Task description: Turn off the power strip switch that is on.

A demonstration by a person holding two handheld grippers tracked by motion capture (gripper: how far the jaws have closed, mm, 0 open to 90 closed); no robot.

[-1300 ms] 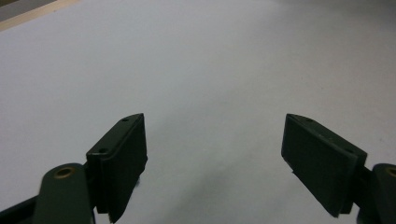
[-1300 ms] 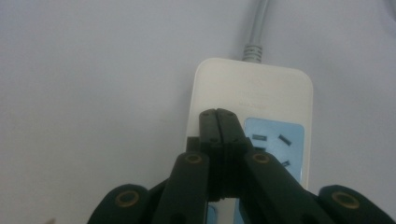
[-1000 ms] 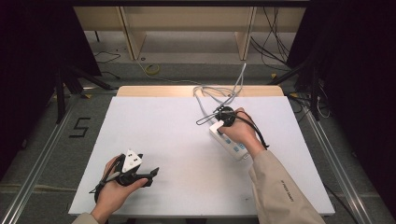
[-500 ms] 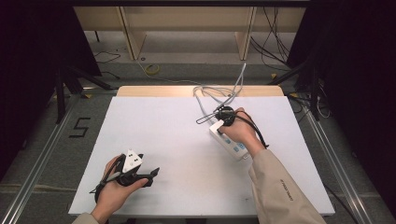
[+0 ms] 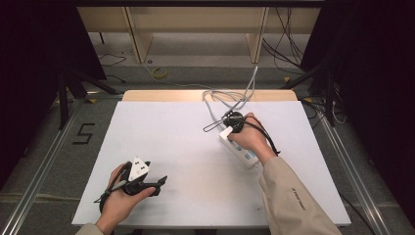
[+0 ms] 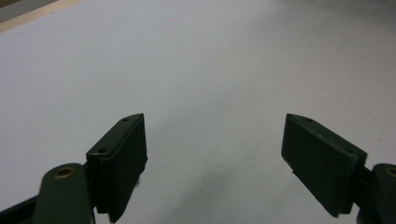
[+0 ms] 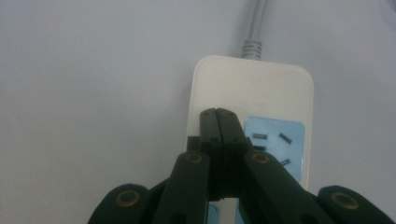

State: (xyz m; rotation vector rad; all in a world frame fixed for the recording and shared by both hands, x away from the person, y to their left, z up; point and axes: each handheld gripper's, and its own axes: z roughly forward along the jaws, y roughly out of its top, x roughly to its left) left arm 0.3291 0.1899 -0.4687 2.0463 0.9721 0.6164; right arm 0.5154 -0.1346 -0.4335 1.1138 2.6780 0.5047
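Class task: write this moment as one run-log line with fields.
left gripper: open, over bare table | right gripper: shut, tips over white power strip | grey cord: leaves strip's far end

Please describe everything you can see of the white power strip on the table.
The power strip is a white, smooth, plastic-looking bar with rounded corners, lying flat on the white table at its right side. Its sockets sit in light blue panels, with dark slots. A grey cable leaves its far end through a ribbed sleeve and runs off the table's far edge. The right gripper, jaws shut together, stands over its top face beside a socket; whether it touches is unclear. The person's right hand covers part of it.
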